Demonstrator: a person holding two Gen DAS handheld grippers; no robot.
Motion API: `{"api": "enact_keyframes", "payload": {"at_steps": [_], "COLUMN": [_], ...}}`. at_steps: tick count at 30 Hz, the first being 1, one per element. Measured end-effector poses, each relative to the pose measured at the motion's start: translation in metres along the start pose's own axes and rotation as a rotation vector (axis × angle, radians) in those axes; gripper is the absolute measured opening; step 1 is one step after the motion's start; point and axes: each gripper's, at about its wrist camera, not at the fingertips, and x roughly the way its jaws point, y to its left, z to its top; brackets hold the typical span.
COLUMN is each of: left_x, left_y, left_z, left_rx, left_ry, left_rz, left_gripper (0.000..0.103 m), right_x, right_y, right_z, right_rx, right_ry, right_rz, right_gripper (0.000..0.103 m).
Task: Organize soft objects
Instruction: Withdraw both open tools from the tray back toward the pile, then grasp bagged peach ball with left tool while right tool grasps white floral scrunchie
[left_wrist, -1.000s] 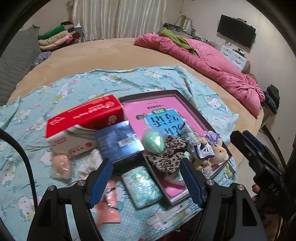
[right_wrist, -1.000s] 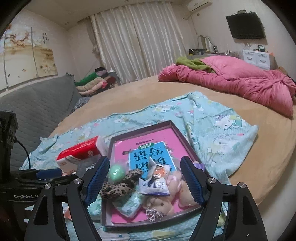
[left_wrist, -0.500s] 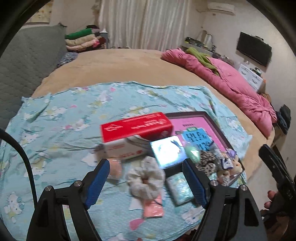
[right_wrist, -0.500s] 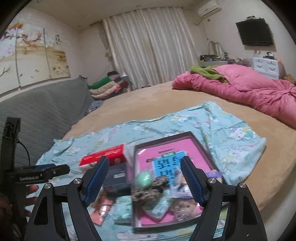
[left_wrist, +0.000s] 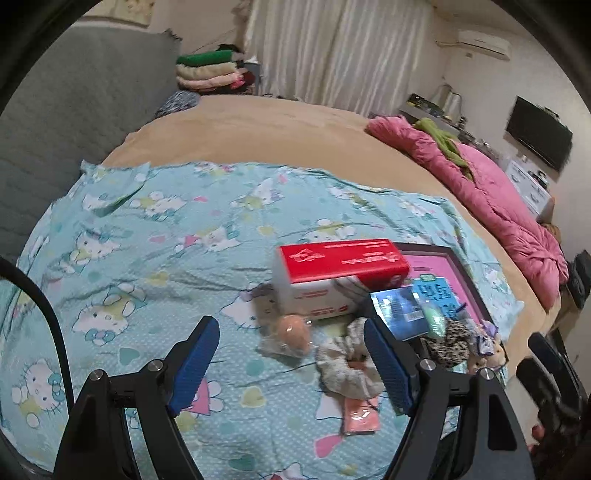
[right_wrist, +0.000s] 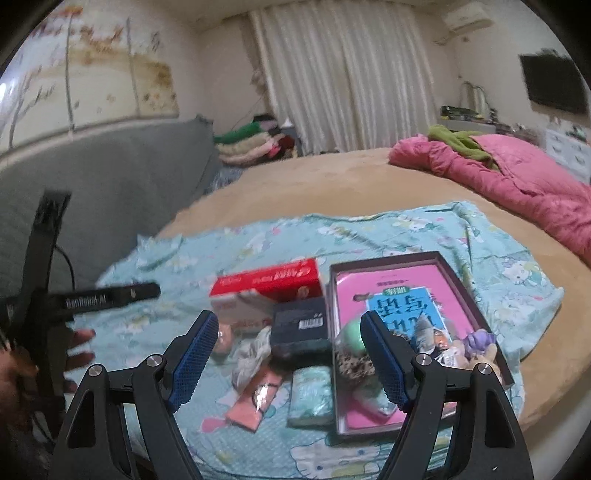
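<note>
Both the left tool (left_wrist: 291, 360) and right tool (right_wrist: 286, 356) hang spread and empty above the cartoon-print blue sheet (left_wrist: 155, 258), where the pale fluffy scrunchie (left_wrist: 347, 363) lies loose beside the dark-rimmed pink tray (right_wrist: 458, 273), probably awaiting sorting.

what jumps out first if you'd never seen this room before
Probably the red and white tissue box standing on the pale blue cartoon-cat sheet, with small soft things scattered in front of it. Right beside it, a dark-rimmed tray holds a bright pink book and a pile of small plush toys and a leopard scrunchie. Farther back, a crumpled pink quilt lies along the right side of the tan bed.
</note>
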Motion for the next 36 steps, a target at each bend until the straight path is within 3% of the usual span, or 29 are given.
{"api": "enact_keyframes", "payload": {"at_steps": [11, 23, 36], "left_x": [0.035, 0.077, 0.121], "left_y": [0.025, 0.039, 0.037], "left_z": [-0.020, -0.029, -0.027], "left_rx": [-0.007, -0.053, -0.029], "left_ry": [0.062, 0.112, 0.171], "left_rz": [0.038, -0.061, -0.107], "left_gripper": [0.080, 0.080, 0.080], "right_x": [0.048, 0.102, 0.153], "right_y": [0.020, 0.033, 0.046], "right_z": [-0.021, -0.034, -0.047], "right_rx": [-0.002, 0.027, 0.021], "right_ry": [0.146, 0.234, 0.333], "right_rz": [0.031, 0.046, 0.016], "right_gripper": [0.080, 0.080, 0.080]}}
